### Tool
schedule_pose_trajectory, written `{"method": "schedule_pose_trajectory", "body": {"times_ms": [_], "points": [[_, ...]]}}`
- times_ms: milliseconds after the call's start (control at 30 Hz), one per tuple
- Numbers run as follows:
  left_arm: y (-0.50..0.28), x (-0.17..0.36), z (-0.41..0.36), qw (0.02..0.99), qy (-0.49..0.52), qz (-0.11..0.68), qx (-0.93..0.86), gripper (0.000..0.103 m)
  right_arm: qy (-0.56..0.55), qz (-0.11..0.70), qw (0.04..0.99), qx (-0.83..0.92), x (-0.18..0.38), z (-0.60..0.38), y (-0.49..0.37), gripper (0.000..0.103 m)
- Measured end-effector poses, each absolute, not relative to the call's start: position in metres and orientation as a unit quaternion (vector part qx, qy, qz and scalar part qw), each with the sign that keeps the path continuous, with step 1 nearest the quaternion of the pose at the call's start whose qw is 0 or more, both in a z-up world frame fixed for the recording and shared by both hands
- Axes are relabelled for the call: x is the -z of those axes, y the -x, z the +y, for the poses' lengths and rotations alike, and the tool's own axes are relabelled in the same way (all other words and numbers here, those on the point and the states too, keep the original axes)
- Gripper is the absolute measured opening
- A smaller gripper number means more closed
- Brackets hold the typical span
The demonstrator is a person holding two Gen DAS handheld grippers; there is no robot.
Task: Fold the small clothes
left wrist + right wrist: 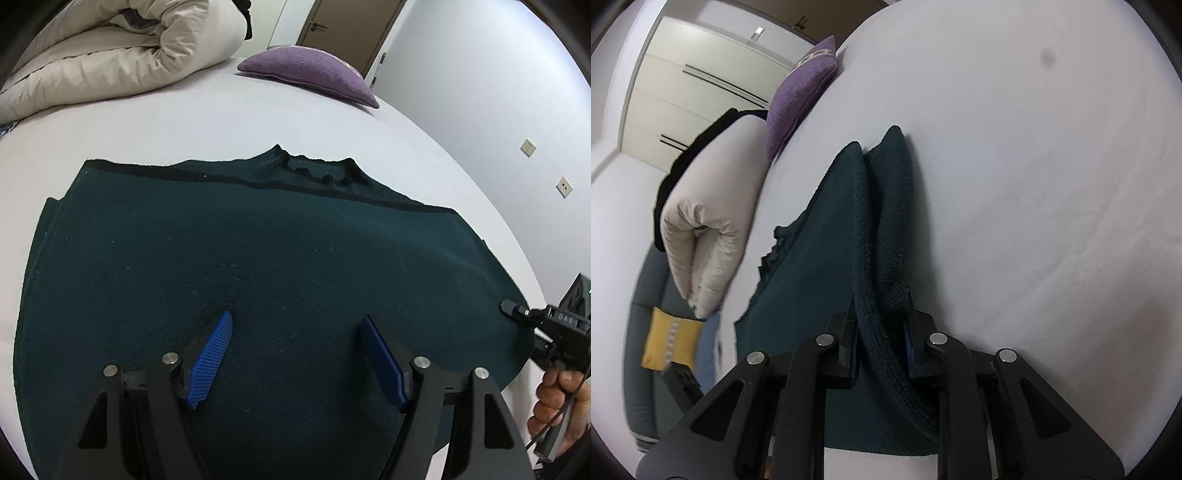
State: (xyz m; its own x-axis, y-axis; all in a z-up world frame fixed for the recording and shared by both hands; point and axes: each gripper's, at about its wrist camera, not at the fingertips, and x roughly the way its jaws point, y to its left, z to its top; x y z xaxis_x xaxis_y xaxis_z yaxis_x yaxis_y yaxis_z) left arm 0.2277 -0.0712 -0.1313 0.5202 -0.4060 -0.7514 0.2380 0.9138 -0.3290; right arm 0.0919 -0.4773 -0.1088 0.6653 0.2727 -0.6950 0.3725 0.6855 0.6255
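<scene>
- My left gripper (pixel 295 354) hangs over the near part of the dark green sweater (pixel 258 266), blue pads (pixel 210 358) spread wide, nothing between them.
- My right gripper (pixel 882 332) is pinched tight on a thick bunched edge of the sweater (pixel 812 258), with folded layers running away from the jaws.
- In the left wrist view the right gripper (pixel 517 308) sits at the sweater's right edge, my hand (pixel 557 402) wrapped round its handle.
- The sweater's spread mostly flat on the white bed (pixel 221 122), near the front edge, collar end pointing away from me.
- Further back, a purple cushion (pixel 314 70) sits toward the bed's far right edge.
- A rolled beige duvet (pixel 110 51) is at the far left corner.
- Beyond the bed: a brown door (pixel 351 26), plus a yellow pillow (pixel 670 343) on a grey sofa in the right wrist view.
</scene>
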Motion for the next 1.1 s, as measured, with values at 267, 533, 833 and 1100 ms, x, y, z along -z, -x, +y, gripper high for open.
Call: {"method": "schedule_pose_trajectory", "body": {"times_ms": [267,533,833,1100], "points": [[-0.234,0.132,-0.048,0.846,0.169,0.456,0.219,0.073,-0.239,0.408,0.879,0.066,0.052,-0.401,-0.117,0.015],[-0.243,0.139,0.036,0.766,0.398,0.446,0.237,0.077,0.081,0.458,0.877,-0.121,0.058,-0.175,-0.143,0.015],[-0.264,0.132,0.013,0.738,0.39,0.48,0.271,0.086,0.117,0.447,0.878,-0.127,0.074,-0.166,-0.136,0.015],[-0.289,0.141,-0.02,0.708,0.362,0.54,0.275,0.015,0.143,0.429,0.882,-0.134,0.072,-0.169,-0.124,0.017]]}}
